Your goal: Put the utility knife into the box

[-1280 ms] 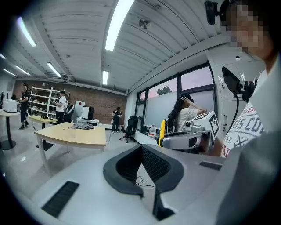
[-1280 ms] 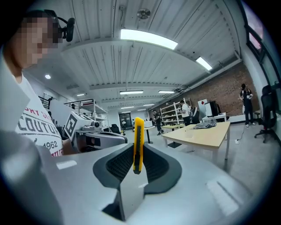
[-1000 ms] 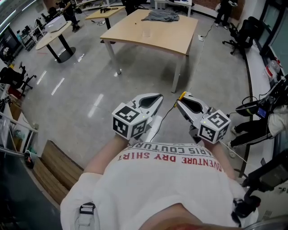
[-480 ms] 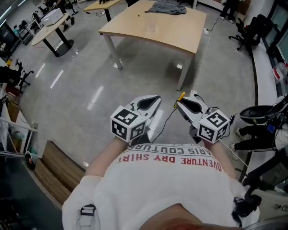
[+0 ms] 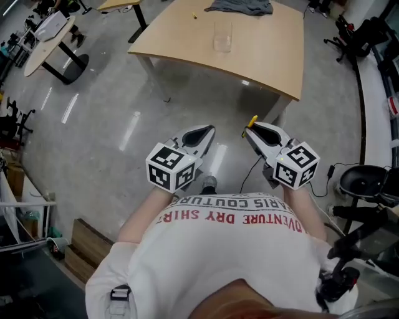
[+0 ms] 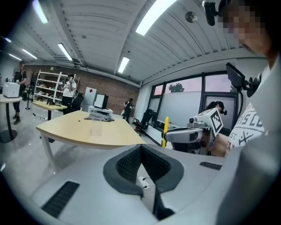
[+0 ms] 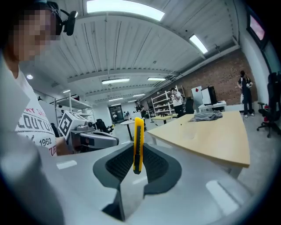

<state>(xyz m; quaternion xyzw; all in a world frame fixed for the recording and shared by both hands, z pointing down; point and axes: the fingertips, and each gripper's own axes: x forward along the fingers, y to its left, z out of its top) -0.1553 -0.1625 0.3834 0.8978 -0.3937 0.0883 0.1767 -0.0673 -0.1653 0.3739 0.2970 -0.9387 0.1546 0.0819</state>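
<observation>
My right gripper is shut on a yellow utility knife, which stands upright between the pads. My left gripper is shut with nothing in it, its jaws meeting at the tip. Both are held in front of the person's chest, over the floor. A small clear box stands on the light wooden table ahead, well beyond both grippers. From the left gripper view the right gripper and the knife show at the right, and the clear box on the table.
A grey cloth lies at the table's far end. Round tables stand at the far left, office chairs and cables at the right. A wooden platform lies low left. Grey floor separates me from the table.
The table and clear box have come closer and lower in the head view as the person walks toward them. Both grippers keep their pose; the knife stays gripped.
</observation>
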